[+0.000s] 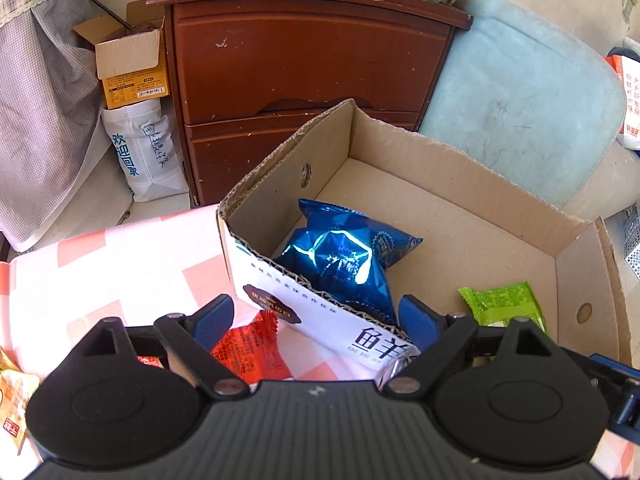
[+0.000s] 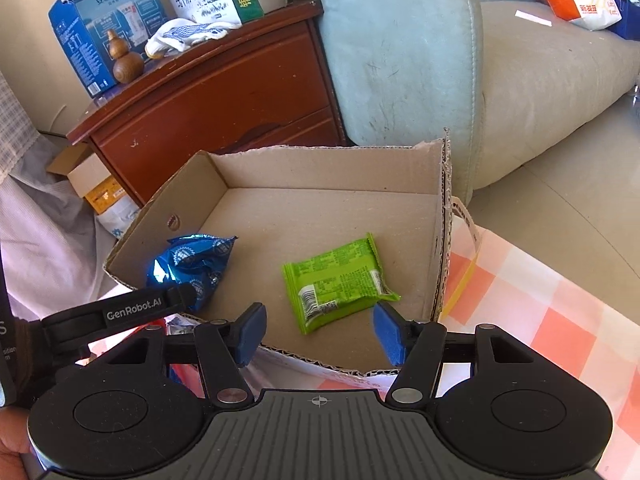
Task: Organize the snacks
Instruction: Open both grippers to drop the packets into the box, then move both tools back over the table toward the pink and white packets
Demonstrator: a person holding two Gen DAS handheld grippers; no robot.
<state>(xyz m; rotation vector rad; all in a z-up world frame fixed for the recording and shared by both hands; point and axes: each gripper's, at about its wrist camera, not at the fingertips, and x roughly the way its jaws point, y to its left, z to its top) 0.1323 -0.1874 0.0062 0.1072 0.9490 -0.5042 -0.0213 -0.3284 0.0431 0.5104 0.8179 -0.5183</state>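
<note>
left wrist view, left to right: we see an orange-yellow snack packet (image 1: 12, 396) at the far left edge on the pink checked tablecloth (image 1: 120, 264), then a red snack packet (image 1: 248, 348) lying on the cloth just outside the cardboard box (image 1: 480, 216), partly under the left gripper (image 1: 316, 320). left gripper's blue pads are spread wide, nothing between them; the box's near printed wall sits in the gap, contact with the pads we cannot tell. inside the box: a blue foil snack bag (image 1: 344, 256) against the left wall, and a green snack packet (image 1: 504, 304) at the right, well apart from it.

right wrist view, left to right: the left gripper's arm (image 2: 120, 312) crosses at the left, over the box's near-left corner, just in front of the blue foil snack bag (image 2: 192, 264). the green snack packet (image 2: 336, 284) lies flat on the cardboard box (image 2: 320, 172) floor, barcode side up. right gripper (image 2: 320, 332) hovers over the box's near edge, pads wide apart, holding nothing; the right pad looks just beside the green packet's near corner, touching or not we cannot tell. the pink checked tablecloth (image 2: 540, 312) runs off to the right.
</note>
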